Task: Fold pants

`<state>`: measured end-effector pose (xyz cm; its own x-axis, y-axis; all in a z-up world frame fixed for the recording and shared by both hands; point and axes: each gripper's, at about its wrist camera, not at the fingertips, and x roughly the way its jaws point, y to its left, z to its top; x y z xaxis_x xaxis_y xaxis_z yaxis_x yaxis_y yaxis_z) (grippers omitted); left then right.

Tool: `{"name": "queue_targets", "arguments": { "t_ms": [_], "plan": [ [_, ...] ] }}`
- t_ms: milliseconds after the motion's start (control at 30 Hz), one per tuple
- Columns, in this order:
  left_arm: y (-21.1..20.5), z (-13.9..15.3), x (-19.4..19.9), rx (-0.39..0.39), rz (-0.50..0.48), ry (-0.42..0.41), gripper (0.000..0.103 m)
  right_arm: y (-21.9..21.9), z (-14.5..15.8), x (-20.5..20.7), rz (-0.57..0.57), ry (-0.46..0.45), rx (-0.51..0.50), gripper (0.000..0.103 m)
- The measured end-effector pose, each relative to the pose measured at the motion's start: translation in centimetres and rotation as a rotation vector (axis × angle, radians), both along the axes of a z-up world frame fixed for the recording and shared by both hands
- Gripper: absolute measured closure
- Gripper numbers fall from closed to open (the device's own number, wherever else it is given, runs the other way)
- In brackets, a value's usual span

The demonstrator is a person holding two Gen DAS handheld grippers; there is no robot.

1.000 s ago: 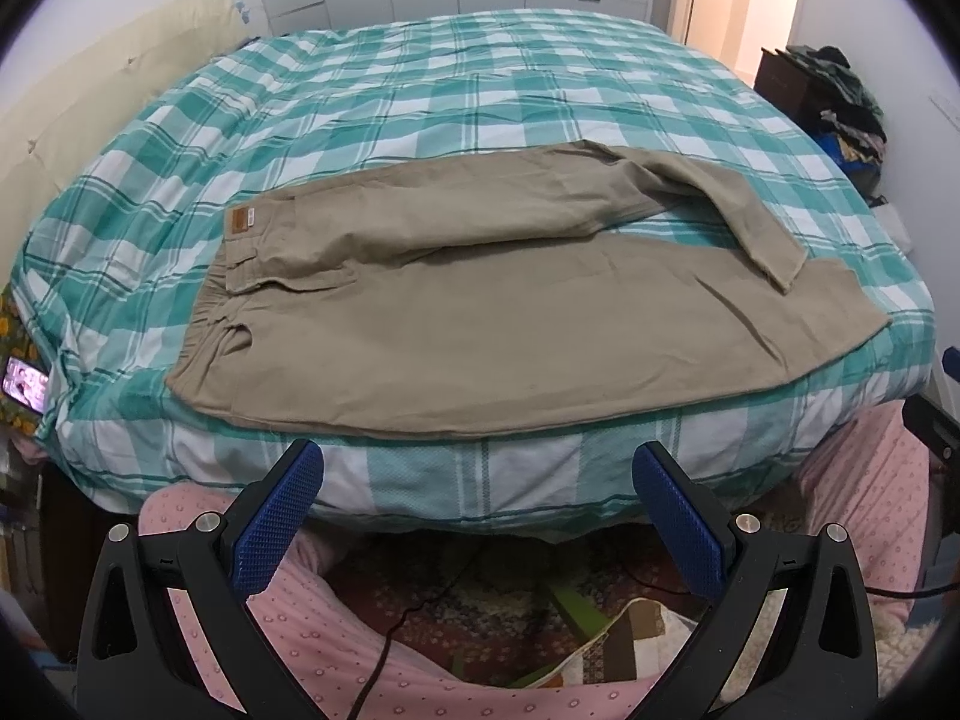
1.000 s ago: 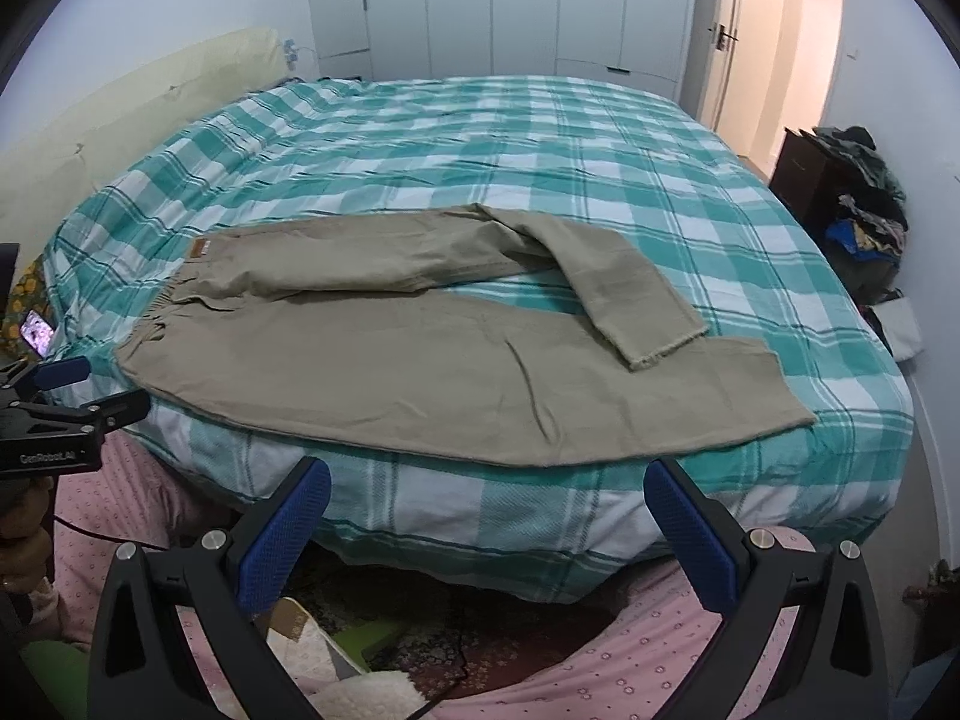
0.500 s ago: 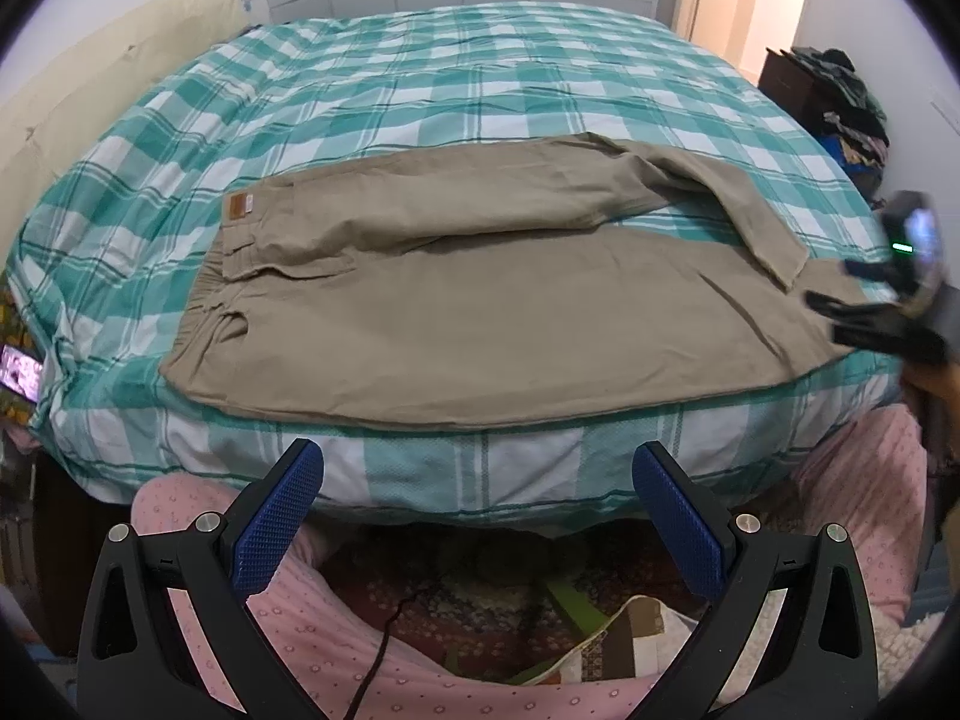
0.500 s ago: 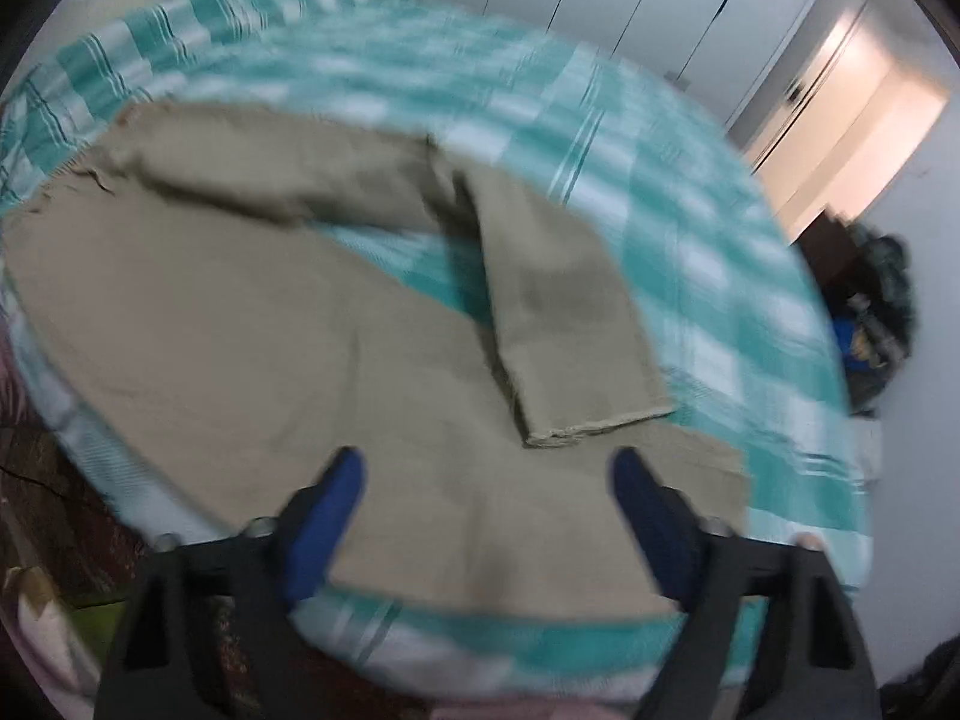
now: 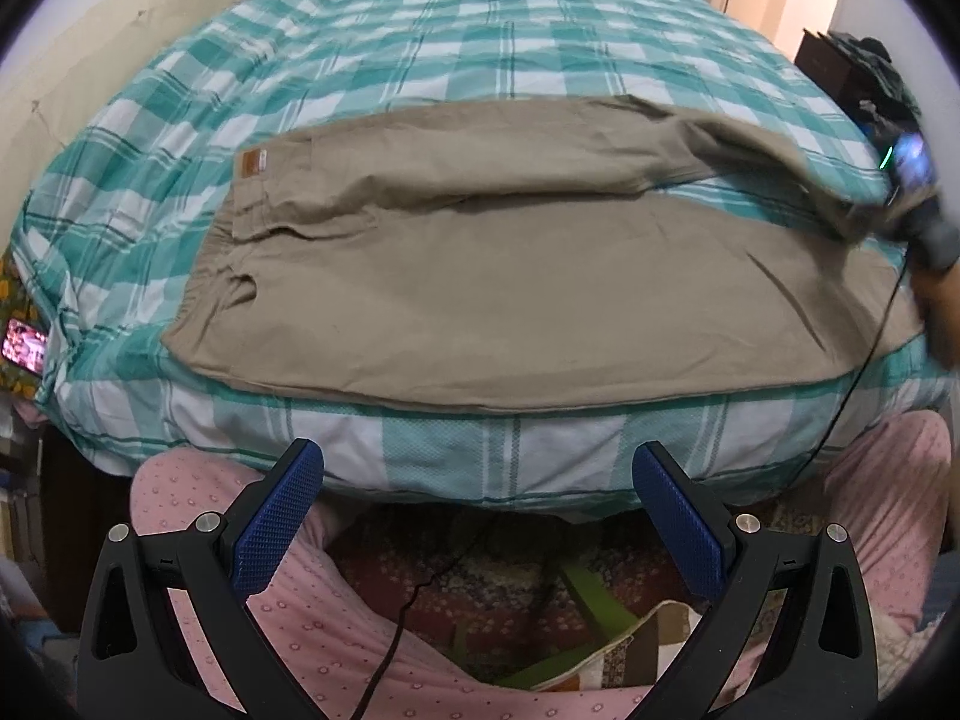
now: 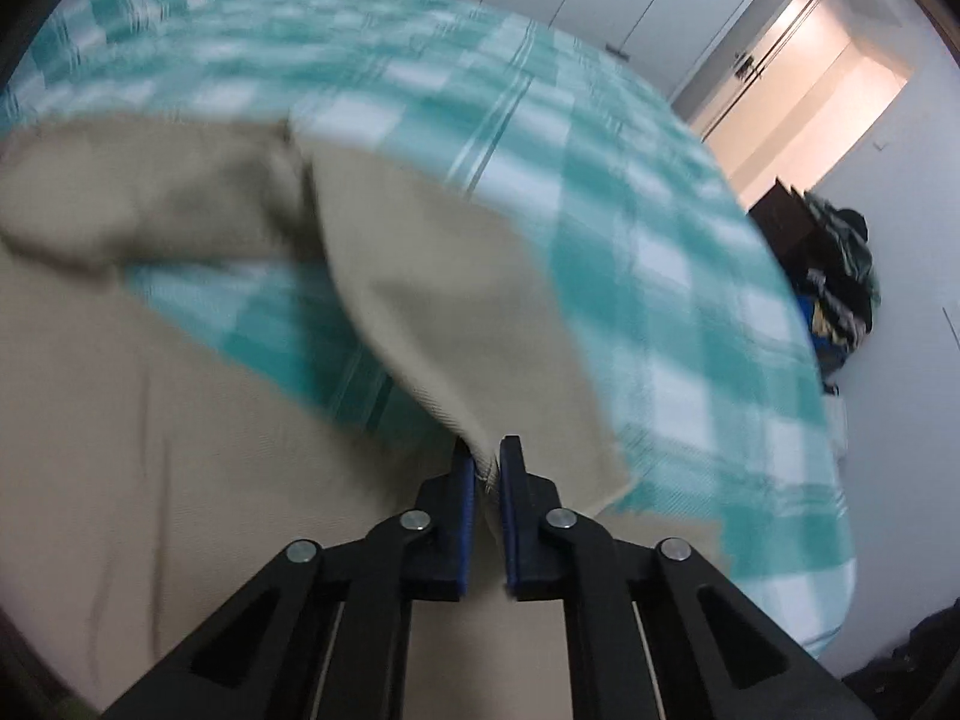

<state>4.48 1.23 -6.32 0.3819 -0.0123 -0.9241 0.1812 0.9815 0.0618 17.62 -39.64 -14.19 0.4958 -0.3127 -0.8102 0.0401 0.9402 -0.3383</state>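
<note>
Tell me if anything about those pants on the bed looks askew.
Yes: the far leg of the khaki pants is bent back and lies crooked across the near leg instead of straight. The right gripper is shut on its hem; the left gripper hangs open off the checked bed.

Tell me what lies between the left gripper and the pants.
Nothing visible does. The left gripper hangs open off the near edge of the bed, with only checked cover between it and the pants. The right gripper has shut on the folded-over leg's cuff.
</note>
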Motion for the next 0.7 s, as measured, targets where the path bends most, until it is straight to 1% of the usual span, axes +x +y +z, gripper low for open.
{"name": "queue_targets", "arguments": {
  "t_ms": [33, 100, 133, 167, 200, 233, 267, 300, 333, 367, 400, 433, 467, 500, 533, 567, 600, 633, 667, 700],
  "plan": [
    [-0.1, -0.2, 0.3, -0.007, 0.0, 0.014, 0.0, -1.9, 2.9, 2.1, -0.014, -0.03, 0.0, 0.097],
    [-0.5, 0.0, 0.6, -0.009, -0.009, 0.014, 0.0, -5.0, 6.9, 6.3, -0.06, -0.093, -0.023, 0.097],
    [-0.7, 0.4, 0.7, -0.001, -0.015, 0.006, 0.0, -7.5, 9.1, 9.1, -0.098, -0.129, -0.038, 0.09],
    [-0.8, 0.6, 0.7, 0.006, -0.018, -0.002, 0.0, -10.4, 10.8, 12.5, -0.148, -0.129, -0.04, 0.077],
    [-0.8, 0.9, 0.7, 0.01, -0.018, -0.013, 0.0, -12.6, 11.5, 14.7, -0.2, -0.107, -0.043, 0.046],
    [-0.6, 1.2, 0.7, 0.013, -0.01, -0.023, 0.0, -15.4, 12.2, 16.5, -0.288, -0.105, -0.082, 0.042],
    [-0.4, 1.3, 0.7, 0.016, 0.002, -0.029, 0.0, -16.9, 12.7, 16.7, -0.337, -0.123, -0.11, 0.041],
    [0.1, 1.2, 0.7, 0.017, 0.018, -0.032, 0.0, -17.7, 12.9, 16.6, -0.359, -0.14, -0.111, 0.041],
    [0.7, 0.8, 0.7, 0.015, 0.042, -0.027, 0.0, -18.5, 12.8, 15.9, -0.376, -0.163, -0.085, 0.041],
    [1.1, 0.3, 0.9, 0.013, 0.059, -0.016, 0.0, -19.2, 12.1, 14.7, -0.386, -0.181, -0.033, 0.041],
    [1.6, -0.6, 1.1, 0.009, 0.08, 0.008, 0.0, -19.8, 10.6, 13.3, -0.394, -0.18, 0.022, 0.041],
    [2.0, -1.6, 1.4, 0.005, 0.096, 0.039, 0.0, -20.0, 9.1, 12.3, -0.399, -0.168, 0.068, 0.041],
    [2.1, -2.3, 1.8, 0.001, 0.102, 0.066, 0.0, -20.4, 6.9, 11.0, -0.402, -0.147, 0.153, 0.041],
    [2.0, -2.8, 2.1, -0.006, 0.102, 0.087, 0.001, -21.0, 5.1, 10.1, -0.408, -0.132, 0.243, 0.041],
    [1.8, -3.0, 2.3, -0.01, 0.095, 0.096, 0.001, -21.4, 2.2, 8.4, -0.421, -0.113, 0.402, 0.042],
    [1.4, -3.0, 2.6, -0.012, 0.082, 0.096, 0.001, -22.0, 0.0, 7.6, -0.447, -0.104, 0.512, 0.042],
    [0.9, -2.8, 2.8, -0.01, 0.066, 0.089, 0.001, -22.7, -2.3, 7.1, -0.481, -0.109, 0.619, 0.044],
    [0.4, -2.6, 3.0, -0.008, 0.052, 0.08, 0.001, -23.4, -4.2, 6.1, -0.514, -0.134, 0.732, 0.047],
    [0.0, -2.3, 3.2, -0.006, 0.038, 0.066, 0.001, -24.0, -5.8, 5.7, -0.558, -0.159, 0.817, 0.047],
    [-0.3, -1.9, 3.4, -0.004, 0.028, 0.051, 0.001, -24.0, -6.9, 5.2, -0.592, -0.177, 0.867, 0.047]
  ]
}}
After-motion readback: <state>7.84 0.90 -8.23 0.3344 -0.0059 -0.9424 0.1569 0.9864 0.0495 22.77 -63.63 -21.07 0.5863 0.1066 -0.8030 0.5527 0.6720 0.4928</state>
